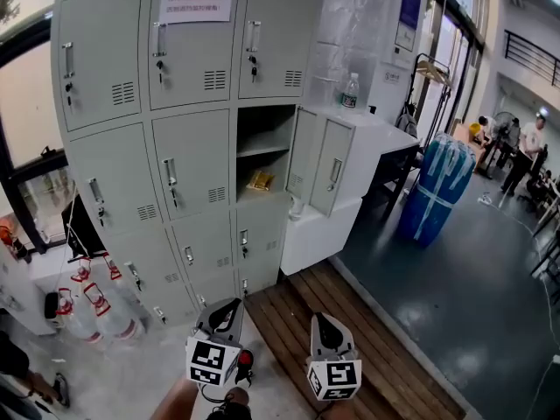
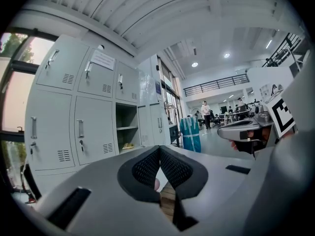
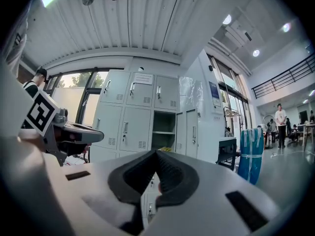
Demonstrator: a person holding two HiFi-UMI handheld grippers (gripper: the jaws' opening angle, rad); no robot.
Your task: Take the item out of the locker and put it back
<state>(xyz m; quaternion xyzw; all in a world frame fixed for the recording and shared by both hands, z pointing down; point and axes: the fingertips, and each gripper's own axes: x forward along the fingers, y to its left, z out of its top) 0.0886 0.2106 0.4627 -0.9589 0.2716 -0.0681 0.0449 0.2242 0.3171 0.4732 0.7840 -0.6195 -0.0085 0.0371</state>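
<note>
Low in the head view, held out side by side above a slatted wooden platform [image 1: 394, 357], both tongs are closed and carry nothing. The left tongs [image 1: 227, 315] have their ribbed pads [image 2: 147, 168] pressed tip to tip in the left gripper view, and the right tongs [image 1: 322, 324] show the same pinched, empty meeting in the right gripper view. Both point toward the grey locker [image 1: 114, 173] ahead, well apart from it, which reads as a stance before the reach, not a grasp under way. One compartment in the middle row stands open, its door [image 1: 319, 160] swung out to the right, so the way in is free without either tool having to work a handle. The item, a small yellow packet [image 1: 260, 180], lies on the floor of that compartment under an inner shelf [image 1: 262, 147], near the front edge where tongs could get at it from outside. To the right of the door a white counter [image 1: 385, 134] carries a water bottle [image 1: 350, 90], and it looks a likely spot to rest the packet. A blue wrapped bundle [image 1: 436, 191] stands beyond. Taking out appears not yet begun, and whichever tongs go in must first open.
</note>
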